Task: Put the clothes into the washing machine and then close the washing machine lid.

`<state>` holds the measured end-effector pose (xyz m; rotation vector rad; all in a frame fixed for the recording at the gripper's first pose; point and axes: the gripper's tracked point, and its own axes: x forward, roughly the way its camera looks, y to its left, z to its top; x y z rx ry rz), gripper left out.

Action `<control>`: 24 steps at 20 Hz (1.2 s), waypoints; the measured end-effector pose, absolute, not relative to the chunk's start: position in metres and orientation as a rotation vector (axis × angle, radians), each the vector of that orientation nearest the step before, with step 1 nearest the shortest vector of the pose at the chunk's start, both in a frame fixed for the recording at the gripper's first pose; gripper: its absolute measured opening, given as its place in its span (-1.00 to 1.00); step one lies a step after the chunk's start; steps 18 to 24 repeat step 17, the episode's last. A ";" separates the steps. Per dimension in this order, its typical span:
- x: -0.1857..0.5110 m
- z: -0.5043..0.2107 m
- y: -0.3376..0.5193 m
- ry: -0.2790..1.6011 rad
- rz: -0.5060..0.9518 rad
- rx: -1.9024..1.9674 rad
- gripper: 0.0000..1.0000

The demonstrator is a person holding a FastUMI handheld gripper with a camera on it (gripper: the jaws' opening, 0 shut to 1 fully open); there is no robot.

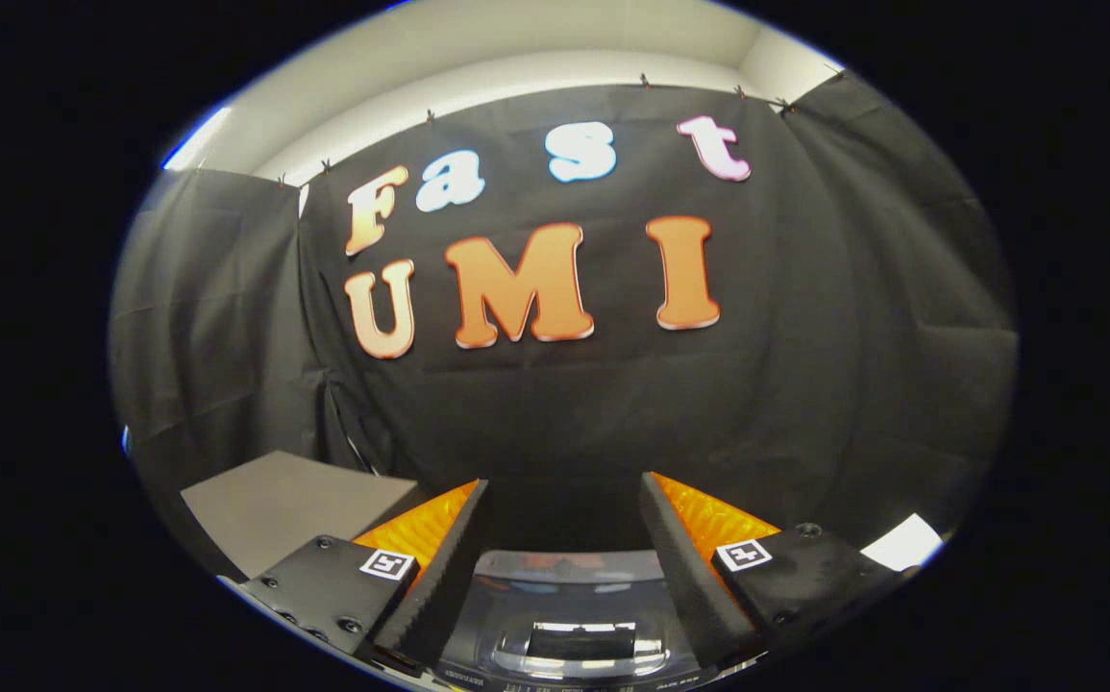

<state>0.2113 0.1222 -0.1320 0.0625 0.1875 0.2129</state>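
The claw [562, 500] is wide open and holds nothing, above the washer lid [564, 615] between its fingers, with no clothes seen, so it may close the lid too soon.

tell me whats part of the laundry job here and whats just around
Job: washing machine top, glossy, seen between the fingers; gripper, open, holding nothing.

Just around: grey board beyond the left finger; white patch beyond the right finger. I can make out no clothes.
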 end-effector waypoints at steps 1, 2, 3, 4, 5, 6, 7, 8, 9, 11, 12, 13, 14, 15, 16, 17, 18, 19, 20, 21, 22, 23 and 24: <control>0.211 -0.117 0.121 0.160 0.212 0.068 0.97; 0.210 -0.104 0.120 0.141 0.211 0.071 0.97; 0.207 -0.093 0.118 0.124 0.212 0.073 0.97; 0.206 -0.081 0.116 0.104 0.211 0.072 0.97; 0.205 -0.071 0.114 0.087 0.209 0.069 0.97; 0.204 -0.063 0.112 0.071 0.206 0.065 0.97; 0.204 -0.058 0.110 0.060 0.202 0.064 0.97; 0.204 -0.055 0.110 0.056 0.204 0.064 0.97; 0.202 -0.053 0.110 0.060 0.208 0.064 0.97; 0.201 -0.049 0.110 0.064 0.213 0.068 0.97; 0.201 -0.048 0.110 0.064 0.217 0.068 0.97; 0.200 -0.046 0.110 0.062 0.222 0.064 0.96; 0.201 -0.045 0.111 0.059 0.224 0.056 0.96; 0.199 -0.044 0.110 0.056 0.226 0.044 0.96; 0.199 -0.043 0.111 0.052 0.226 0.036 0.96; 0.198 -0.042 0.112 0.051 0.226 0.032 0.96; 0.198 -0.042 0.112 0.051 0.226 0.032 0.96; 0.198 -0.042 0.112 0.051 0.226 0.032 0.96; 0.198 -0.042 0.112 0.051 0.226 0.032 0.96; 0.198 -0.042 0.112 0.051 0.226 0.032 0.96; 0.198 -0.042 0.112 0.051 0.226 0.032 0.96; 0.198 -0.042 0.112 0.051 0.226 0.032 0.96; 0.198 -0.042 0.112 0.051 0.226 0.032 0.96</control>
